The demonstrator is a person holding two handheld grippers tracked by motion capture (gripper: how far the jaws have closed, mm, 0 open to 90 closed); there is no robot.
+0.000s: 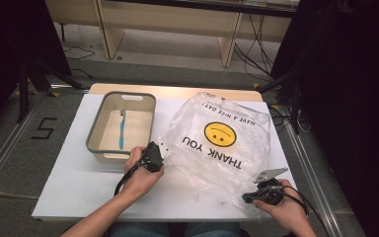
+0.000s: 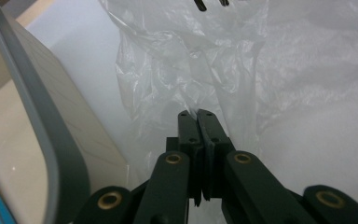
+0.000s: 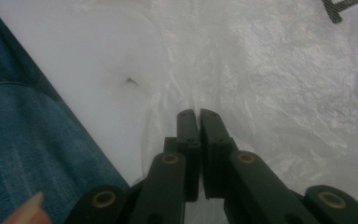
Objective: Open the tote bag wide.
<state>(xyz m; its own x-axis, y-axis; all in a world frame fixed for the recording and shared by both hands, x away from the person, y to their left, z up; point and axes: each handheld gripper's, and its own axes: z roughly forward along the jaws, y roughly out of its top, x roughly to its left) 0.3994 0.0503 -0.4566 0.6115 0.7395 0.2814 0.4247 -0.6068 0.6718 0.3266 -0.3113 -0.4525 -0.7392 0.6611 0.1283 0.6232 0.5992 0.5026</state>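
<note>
1. High view: your left gripper (image 1: 161,149) pinches the plastic bag (image 1: 222,143) at the edge nearest the grey bin (image 1: 94,132), likely to anchor it.
2. Your right gripper (image 1: 250,197) clamps the bag's near corner, farthest from the bin, probably for spreading the film.
3. The bag lies flat just beside the bin, which holds a blue toothbrush (image 1: 122,129).

My high view looks forward and down over the whole white table (image 1: 69,192), while both gripper views ride low and close along their jaws, each sharing the clear plastic bag (image 1: 217,143) with it.
</note>
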